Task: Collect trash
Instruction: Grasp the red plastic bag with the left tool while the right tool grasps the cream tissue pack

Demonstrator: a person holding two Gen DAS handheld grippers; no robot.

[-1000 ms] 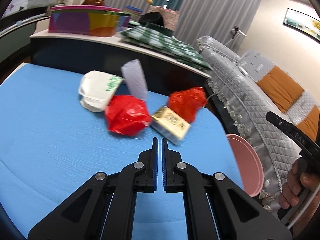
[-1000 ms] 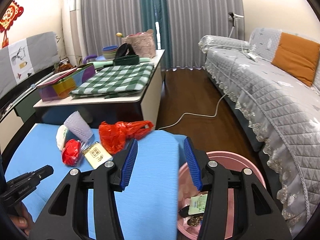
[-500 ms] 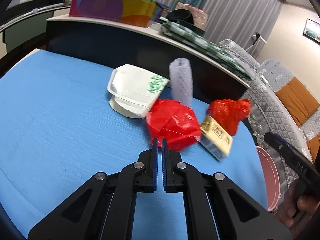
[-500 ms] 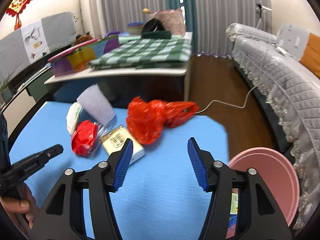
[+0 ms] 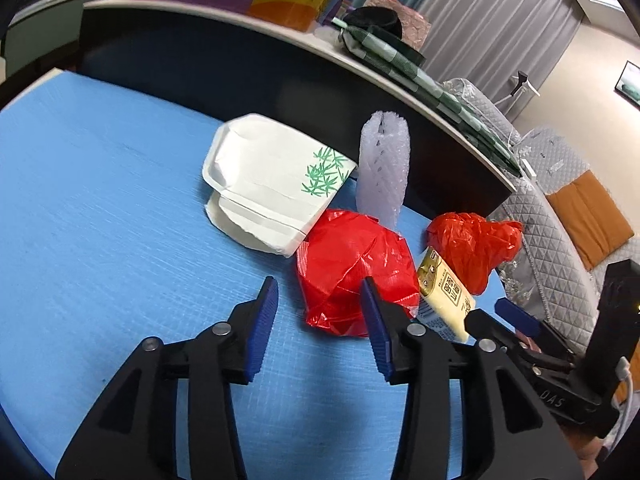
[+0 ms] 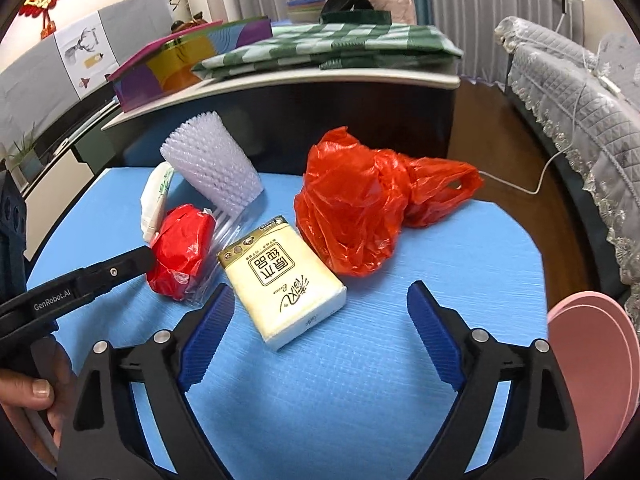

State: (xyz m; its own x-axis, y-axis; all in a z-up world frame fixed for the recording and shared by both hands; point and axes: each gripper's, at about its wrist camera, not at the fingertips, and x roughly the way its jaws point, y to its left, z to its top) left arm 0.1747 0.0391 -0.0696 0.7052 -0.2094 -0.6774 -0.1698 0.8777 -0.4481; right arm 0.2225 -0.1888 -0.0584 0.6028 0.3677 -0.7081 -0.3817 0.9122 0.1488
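Trash lies on a blue table [image 5: 100,220]: a white paper bag [image 5: 268,184], a foam net sleeve [image 5: 382,168], a red crumpled wrapper [image 5: 352,268], a yellow tissue pack [image 6: 280,276] and an orange-red plastic bag [image 6: 360,204]. My left gripper [image 5: 320,320] is open, just short of the red wrapper [image 6: 180,248]. My right gripper [image 6: 320,336] is open wide, close in front of the tissue pack [image 5: 444,292]. Both are empty.
A pink bin [image 6: 592,352] stands off the table's right edge. Behind the table is a dark cabinet [image 5: 240,64] with a colourful box [image 6: 184,60] and a green checked cloth [image 6: 328,48]. A grey sofa [image 6: 580,80] is at the right.
My left gripper has opened from shut and moved closer to the red wrapper. My right gripper swung from over the bin towards the table and now faces the tissue pack.
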